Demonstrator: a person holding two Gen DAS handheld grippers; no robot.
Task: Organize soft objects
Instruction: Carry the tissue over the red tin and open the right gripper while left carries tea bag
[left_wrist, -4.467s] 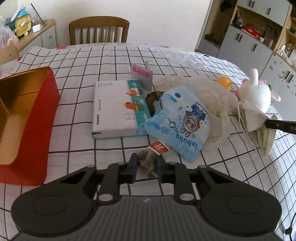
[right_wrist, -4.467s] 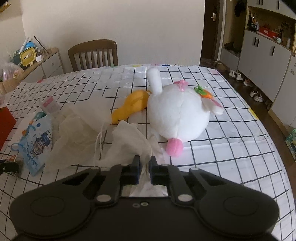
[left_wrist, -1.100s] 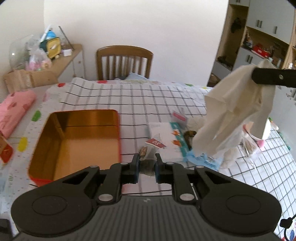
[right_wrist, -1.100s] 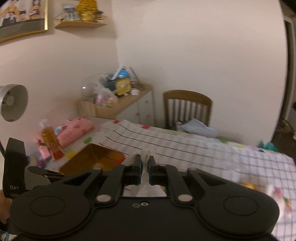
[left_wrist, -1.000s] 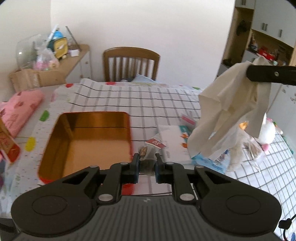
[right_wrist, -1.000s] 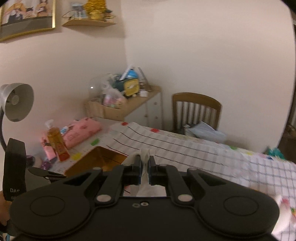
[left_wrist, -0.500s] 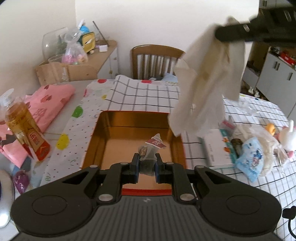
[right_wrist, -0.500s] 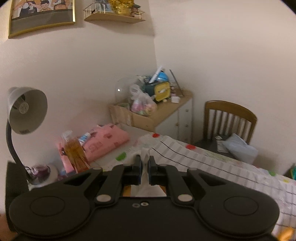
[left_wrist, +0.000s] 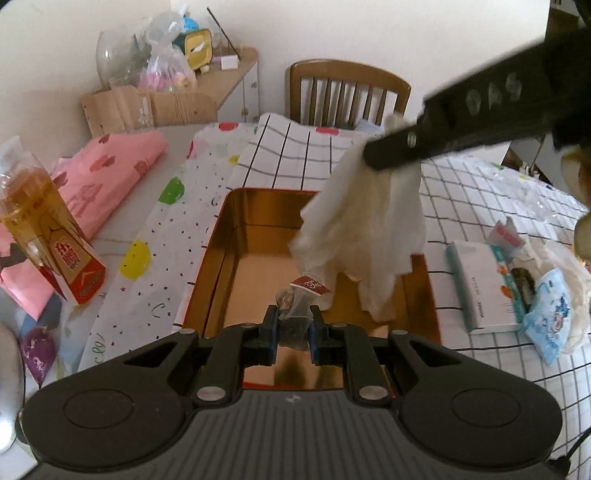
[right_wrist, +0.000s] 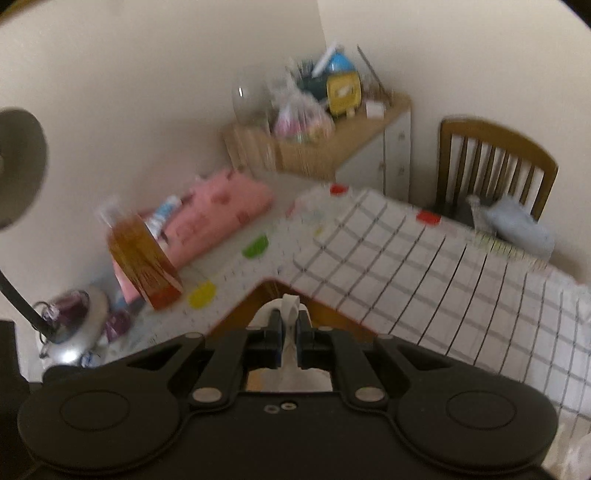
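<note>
Hanging above the red tin, the left gripper pinches a tea bag while the right gripper clamps a white cloth over it.

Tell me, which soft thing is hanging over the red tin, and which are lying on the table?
The white cloth, held up by the right gripper, hangs over the red tin. The blue pouch lies on the table.

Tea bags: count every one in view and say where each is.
1. The tea bag, with a red tag, is pinched in the left gripper over the open red tin. Others could be hidden behind the white cloth hanging from the right gripper.
</note>
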